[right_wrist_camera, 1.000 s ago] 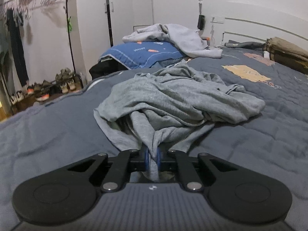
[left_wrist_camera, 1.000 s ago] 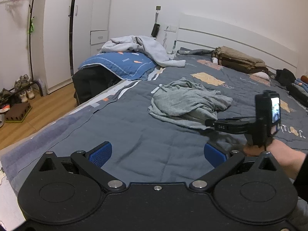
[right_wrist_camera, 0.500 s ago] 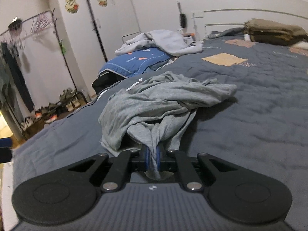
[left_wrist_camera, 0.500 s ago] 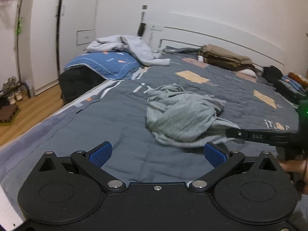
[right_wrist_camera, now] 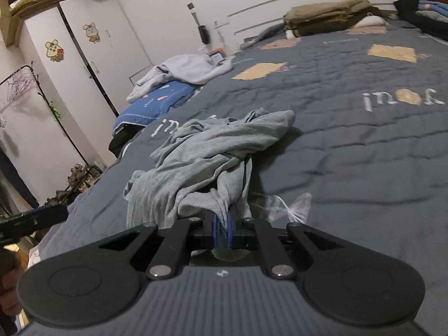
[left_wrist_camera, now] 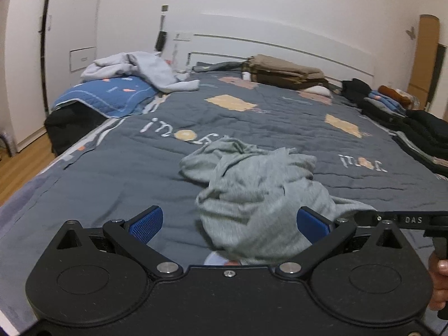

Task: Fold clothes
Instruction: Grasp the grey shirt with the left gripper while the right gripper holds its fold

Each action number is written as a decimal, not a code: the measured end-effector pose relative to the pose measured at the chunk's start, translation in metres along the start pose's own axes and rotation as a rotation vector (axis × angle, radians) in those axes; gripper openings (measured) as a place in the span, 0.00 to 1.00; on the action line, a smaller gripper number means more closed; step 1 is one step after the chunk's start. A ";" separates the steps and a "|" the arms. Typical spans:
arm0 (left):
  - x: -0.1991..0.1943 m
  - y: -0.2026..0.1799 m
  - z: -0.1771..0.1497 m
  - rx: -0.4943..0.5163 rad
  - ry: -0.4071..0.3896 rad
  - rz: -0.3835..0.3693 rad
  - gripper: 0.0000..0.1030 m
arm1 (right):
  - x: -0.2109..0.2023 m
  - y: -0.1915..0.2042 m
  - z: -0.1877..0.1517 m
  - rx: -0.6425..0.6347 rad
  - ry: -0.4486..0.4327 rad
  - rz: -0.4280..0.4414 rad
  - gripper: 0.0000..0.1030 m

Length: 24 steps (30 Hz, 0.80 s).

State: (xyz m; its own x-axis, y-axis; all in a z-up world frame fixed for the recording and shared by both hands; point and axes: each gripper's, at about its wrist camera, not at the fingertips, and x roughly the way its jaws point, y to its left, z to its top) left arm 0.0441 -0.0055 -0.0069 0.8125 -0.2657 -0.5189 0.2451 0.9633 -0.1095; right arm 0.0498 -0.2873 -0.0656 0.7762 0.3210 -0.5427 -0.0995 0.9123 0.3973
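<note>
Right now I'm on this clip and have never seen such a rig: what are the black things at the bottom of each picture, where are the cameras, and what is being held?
There is no robot here. A person holds a hand-held two-finger gripper in each hand, and a wide-angle camera on each gripper looks forward along its fingers, so each picture shows its own gripper at the bottom.

In the left wrist view, the left gripper stands wide open, its blue pads apart, with a crumpled grey garment bulging between them but not pinched. The other tool and a hand show at the right edge.

In the right wrist view, the right gripper is shut on a fold of that same garment.

Everything lies on a bed with a dark grey quilt; folded clothes sit near the headboard.
</note>
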 end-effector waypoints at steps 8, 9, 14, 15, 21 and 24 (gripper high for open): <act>0.002 -0.025 -0.003 0.019 0.011 -0.067 1.00 | -0.053 -0.034 -0.013 0.047 0.017 -0.111 0.07; 0.002 -0.028 -0.003 0.025 0.011 -0.074 1.00 | -0.058 -0.038 -0.014 0.044 0.022 -0.133 0.07; 0.008 -0.047 -0.004 0.043 0.019 -0.115 1.00 | -0.068 -0.060 -0.022 0.057 0.110 -0.196 0.08; 0.010 -0.050 -0.004 0.041 0.022 -0.128 1.00 | -0.067 -0.063 -0.024 0.065 0.127 -0.208 0.08; 0.021 -0.073 -0.009 0.072 0.044 -0.180 1.00 | -0.083 -0.070 -0.021 0.079 0.116 -0.223 0.13; 0.023 -0.083 -0.012 0.122 0.037 -0.190 0.90 | -0.093 -0.069 -0.015 0.041 0.090 -0.191 0.27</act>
State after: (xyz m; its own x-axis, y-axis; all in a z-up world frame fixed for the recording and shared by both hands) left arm 0.0359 -0.0910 -0.0203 0.7259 -0.4383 -0.5300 0.4559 0.8837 -0.1063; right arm -0.0247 -0.3764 -0.0540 0.7199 0.1667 -0.6738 0.0708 0.9480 0.3102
